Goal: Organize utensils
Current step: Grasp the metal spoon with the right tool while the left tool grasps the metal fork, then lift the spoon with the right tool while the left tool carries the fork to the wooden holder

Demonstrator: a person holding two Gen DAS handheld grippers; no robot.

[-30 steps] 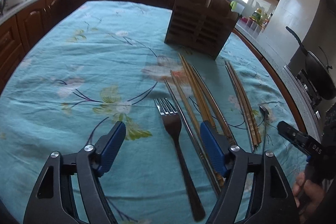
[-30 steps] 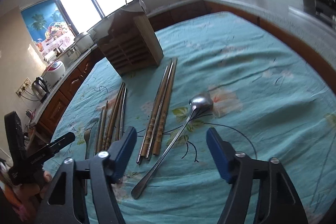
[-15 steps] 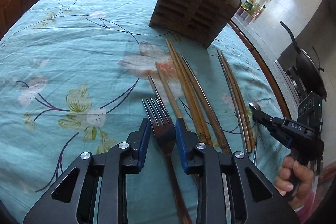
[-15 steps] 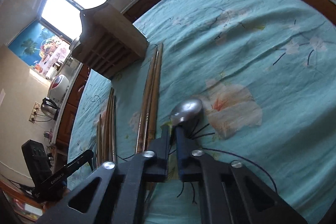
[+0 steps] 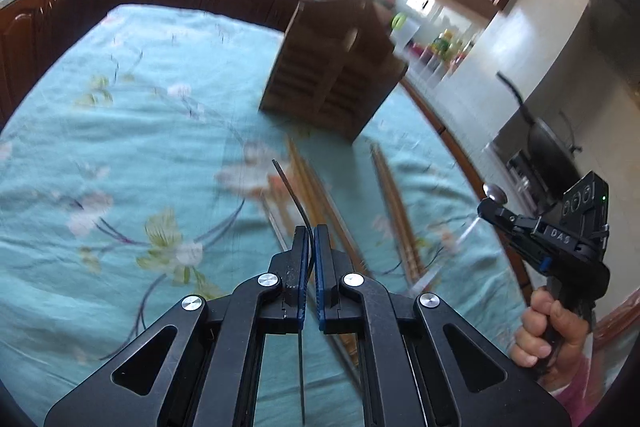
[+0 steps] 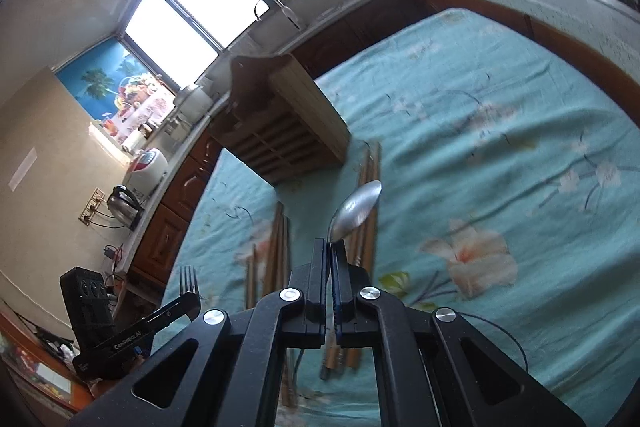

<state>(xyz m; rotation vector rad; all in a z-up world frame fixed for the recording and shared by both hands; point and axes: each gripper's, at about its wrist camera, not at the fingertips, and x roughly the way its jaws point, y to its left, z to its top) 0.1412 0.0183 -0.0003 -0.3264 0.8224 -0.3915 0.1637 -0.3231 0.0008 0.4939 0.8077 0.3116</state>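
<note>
The left hand-held gripper (image 5: 308,239) is closed on the fork (image 5: 294,191), lifted off the table (image 5: 120,147), tines pointing forward and up, seen edge-on. The wooden utensil holder (image 5: 332,79) stands straight ahead of it and slightly right, past the chopsticks (image 5: 394,211) lying lengthwise on the teal cloth. The right hand-held gripper (image 6: 330,255) is clamped on the spoon (image 6: 356,209), bowl leading, long axis aimed forward. From there the holder sits ahead and to the left. The left one looks better lined up with it.
</note>
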